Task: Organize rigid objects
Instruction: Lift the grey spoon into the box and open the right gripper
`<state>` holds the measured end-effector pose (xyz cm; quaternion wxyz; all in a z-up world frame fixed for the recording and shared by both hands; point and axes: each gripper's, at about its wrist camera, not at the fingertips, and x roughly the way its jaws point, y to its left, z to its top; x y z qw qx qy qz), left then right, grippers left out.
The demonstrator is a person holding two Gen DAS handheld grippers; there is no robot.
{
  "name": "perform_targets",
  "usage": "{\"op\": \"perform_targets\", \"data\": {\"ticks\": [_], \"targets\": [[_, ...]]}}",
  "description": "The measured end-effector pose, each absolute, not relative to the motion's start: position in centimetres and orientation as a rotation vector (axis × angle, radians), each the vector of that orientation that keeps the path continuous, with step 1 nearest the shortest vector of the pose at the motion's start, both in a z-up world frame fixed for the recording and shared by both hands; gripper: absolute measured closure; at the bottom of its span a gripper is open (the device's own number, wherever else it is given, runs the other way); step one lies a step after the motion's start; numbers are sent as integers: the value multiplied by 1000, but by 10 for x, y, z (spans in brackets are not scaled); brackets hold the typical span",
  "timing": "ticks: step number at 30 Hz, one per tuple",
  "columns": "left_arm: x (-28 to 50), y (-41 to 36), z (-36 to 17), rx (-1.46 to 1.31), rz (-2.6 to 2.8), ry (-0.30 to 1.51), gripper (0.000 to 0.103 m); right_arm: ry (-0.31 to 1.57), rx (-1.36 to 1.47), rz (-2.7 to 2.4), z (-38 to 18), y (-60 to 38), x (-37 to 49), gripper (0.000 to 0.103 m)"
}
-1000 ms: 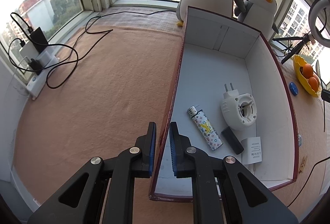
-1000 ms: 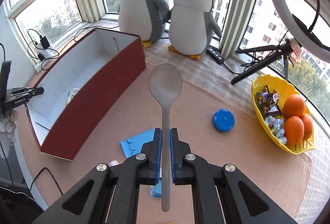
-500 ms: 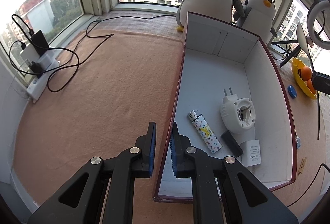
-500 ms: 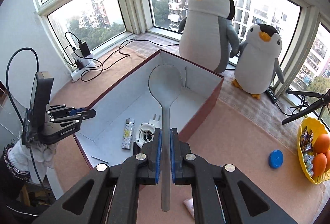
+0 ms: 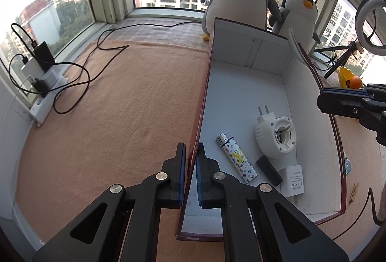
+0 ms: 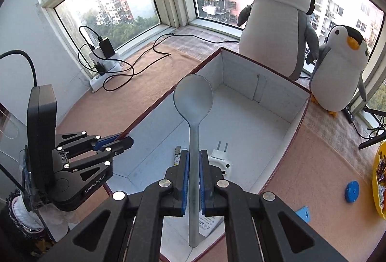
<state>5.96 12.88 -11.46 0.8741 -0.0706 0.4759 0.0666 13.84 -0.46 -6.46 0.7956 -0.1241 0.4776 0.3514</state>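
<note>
The box (image 5: 311,64) (white inside, red outside) is sitting on the tan mat. The left gripper (image 5: 190,153) is pinching the box's near wall between almost closed fingers. The right gripper (image 6: 193,160) is gripping a grey spoon (image 6: 194,102) above the box's interior.

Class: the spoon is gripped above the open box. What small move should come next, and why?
Probably lower the right gripper slightly, then release. Its spoon already hangs over the box floor, and the left gripper clamps the box wall, steadying it.
</note>
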Motion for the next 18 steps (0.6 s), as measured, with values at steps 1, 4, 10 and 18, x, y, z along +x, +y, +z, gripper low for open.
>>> {"op": "perform_targets", "data": {"ticks": [1,4,10,18], "targets": [[60,129,-115,-147,138,993,97,1028,-269,752,-66,-3,139,96],[60,129,-114,-147,136,990,97,1037,-275,742,-70,2,140,96],[59,129,-114,-151,132,987,97,1049,-281,731,-76,7,142,96],[60,129,-115,-151,133,988,97,1051,-298,719,-79,10,143,96]]}}
